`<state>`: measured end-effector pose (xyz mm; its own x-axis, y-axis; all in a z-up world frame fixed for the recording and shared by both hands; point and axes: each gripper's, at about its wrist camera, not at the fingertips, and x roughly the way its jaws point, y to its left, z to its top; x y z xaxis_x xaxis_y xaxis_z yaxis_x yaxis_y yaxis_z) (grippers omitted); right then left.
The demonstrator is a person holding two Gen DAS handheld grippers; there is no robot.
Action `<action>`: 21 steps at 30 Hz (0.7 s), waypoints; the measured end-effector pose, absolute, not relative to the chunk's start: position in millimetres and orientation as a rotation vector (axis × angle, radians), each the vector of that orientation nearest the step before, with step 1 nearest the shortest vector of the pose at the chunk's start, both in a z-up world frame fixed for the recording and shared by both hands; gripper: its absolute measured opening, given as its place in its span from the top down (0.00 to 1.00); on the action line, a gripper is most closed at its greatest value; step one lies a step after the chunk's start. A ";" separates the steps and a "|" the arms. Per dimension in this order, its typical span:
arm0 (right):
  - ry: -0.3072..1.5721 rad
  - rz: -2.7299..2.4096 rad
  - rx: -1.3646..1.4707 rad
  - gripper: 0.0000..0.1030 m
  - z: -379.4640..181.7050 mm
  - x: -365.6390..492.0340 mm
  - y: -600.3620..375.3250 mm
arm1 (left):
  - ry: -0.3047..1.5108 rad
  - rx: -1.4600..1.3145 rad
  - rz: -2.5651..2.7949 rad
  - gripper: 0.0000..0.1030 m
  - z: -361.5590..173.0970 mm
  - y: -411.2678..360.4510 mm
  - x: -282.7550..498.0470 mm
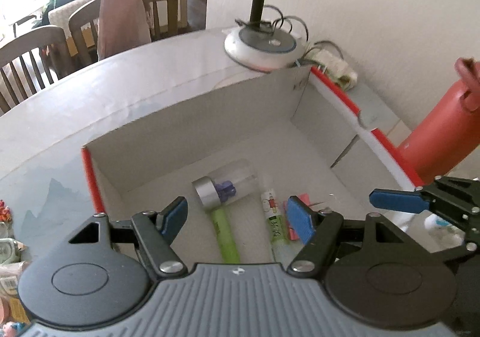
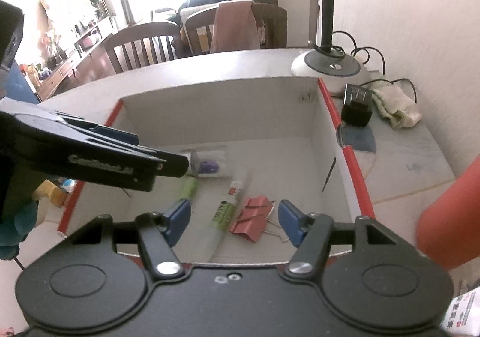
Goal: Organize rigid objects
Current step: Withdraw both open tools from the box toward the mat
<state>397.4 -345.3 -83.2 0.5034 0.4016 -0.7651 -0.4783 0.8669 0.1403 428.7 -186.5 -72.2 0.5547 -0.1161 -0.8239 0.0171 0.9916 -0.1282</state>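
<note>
- Both my grippers hang over the box (image 2: 348, 157): left gripper (image 1: 237, 218) jaws spread, nothing between; right gripper (image 2: 235, 221) same.
- Red binder clips (image 2: 250, 221), glue stick (image 2: 229, 205), green tube (image 1: 225, 235), clear jar (image 1: 228, 187) lie on box floor.

The left gripper's body (image 2: 90, 154) hid one end of the clear jar (image 2: 210, 163) and the top of the green tube (image 2: 188, 188) in the right wrist view. The red bottle (image 1: 444, 127) ran off the right edge of both views. The print on the white tube (image 2: 229, 202) was too small to read. Packets at the tabletop's left edge (image 1: 9, 247) were cut off and blurred.
</note>
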 end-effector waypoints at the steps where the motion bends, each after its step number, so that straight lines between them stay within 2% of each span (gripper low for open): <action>1: 0.891 0.534 -0.089 0.37 -80.4 394.8 -345.0 | 0.973 -0.118 -0.086 0.30 -68.7 -184.8 424.9; 12: 0.826 0.557 -0.063 0.30 -56.4 358.6 -322.9 | 0.875 -0.155 -0.100 0.30 -34.3 -160.8 371.8; 16: 0.807 0.567 -0.056 0.25 -50.5 340.8 -310.7 | 0.847 -0.158 -0.092 0.29 -29.6 -147.8 347.6; 18: 0.801 0.577 -0.051 0.25 -48.0 332.1 -303.3 | 0.837 -0.158 -0.085 0.24 -28.1 -141.0 335.8; 21: 0.794 0.592 -0.045 0.23 -45.7 317.6 -290.2 | 0.821 -0.173 -0.084 0.24 -25.1 -126.3 314.8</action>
<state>317.6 -290.2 -45.7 0.5486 0.4829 -0.6825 -0.5157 0.8380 0.1784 314.8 -126.3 -25.1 0.6792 -0.1414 -0.7202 0.0078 0.9826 -0.1856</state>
